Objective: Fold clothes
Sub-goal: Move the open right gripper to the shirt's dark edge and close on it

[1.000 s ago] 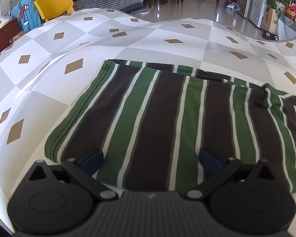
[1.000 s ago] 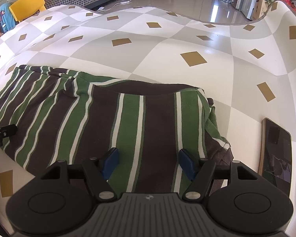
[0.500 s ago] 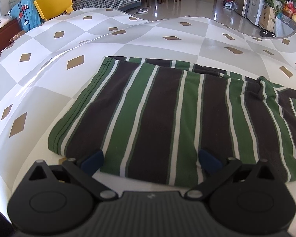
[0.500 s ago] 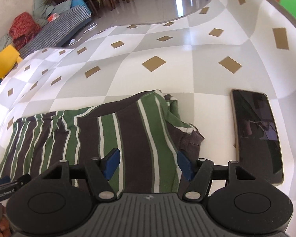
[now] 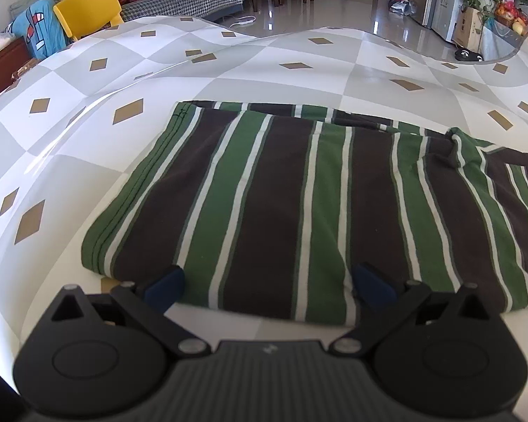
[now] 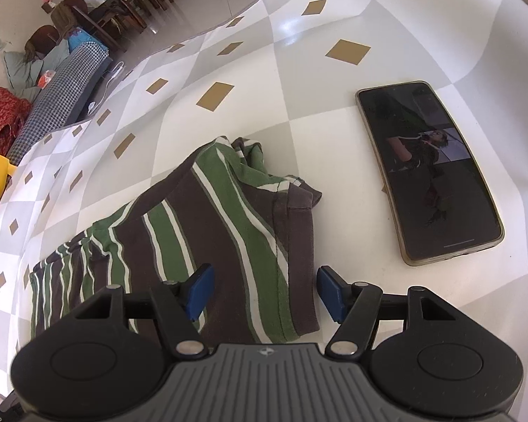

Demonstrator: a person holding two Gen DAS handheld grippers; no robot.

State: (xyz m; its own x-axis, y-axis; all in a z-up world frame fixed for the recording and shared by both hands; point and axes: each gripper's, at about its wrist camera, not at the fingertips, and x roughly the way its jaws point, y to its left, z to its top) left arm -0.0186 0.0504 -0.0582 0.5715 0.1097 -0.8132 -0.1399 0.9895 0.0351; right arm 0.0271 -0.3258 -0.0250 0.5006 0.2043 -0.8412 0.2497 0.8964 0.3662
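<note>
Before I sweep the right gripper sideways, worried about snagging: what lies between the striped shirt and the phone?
Only bare tablecloth separates shirt and phone, per the right wrist view.

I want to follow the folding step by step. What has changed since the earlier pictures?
The right gripper rolled and swung toward the striped shirt's end beside the phone; jaws open, holding nothing. The left gripper drew back slightly to the near edge, open. Shirt and phone stayed put.
</note>
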